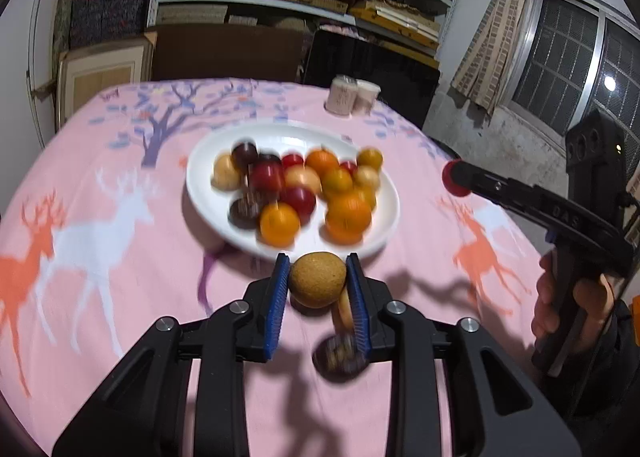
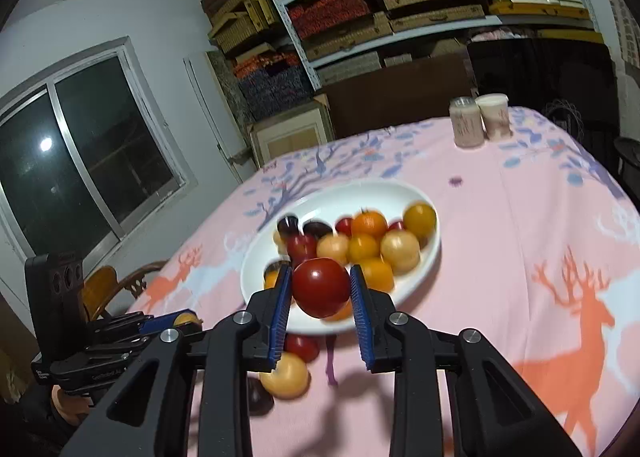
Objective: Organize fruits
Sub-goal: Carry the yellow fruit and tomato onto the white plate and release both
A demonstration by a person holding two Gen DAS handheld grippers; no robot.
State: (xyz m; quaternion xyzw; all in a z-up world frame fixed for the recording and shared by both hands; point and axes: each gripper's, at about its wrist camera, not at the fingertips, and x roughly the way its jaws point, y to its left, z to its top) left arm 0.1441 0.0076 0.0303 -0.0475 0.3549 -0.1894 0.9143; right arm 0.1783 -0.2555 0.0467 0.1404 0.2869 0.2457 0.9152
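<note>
Brown fruit (image 1: 317,284) sits clamped in the left gripper (image 1: 318,285), red fruit (image 2: 321,292) in the right gripper (image 2: 320,293); next, probably release both onto the plate (image 1: 384,229).

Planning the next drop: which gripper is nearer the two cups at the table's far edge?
Right, I think. The right gripper, shut on the red fruit, is beside the plate. The left gripper, holding the brown fruit, sits before its near rim, farther from the cups.
</note>
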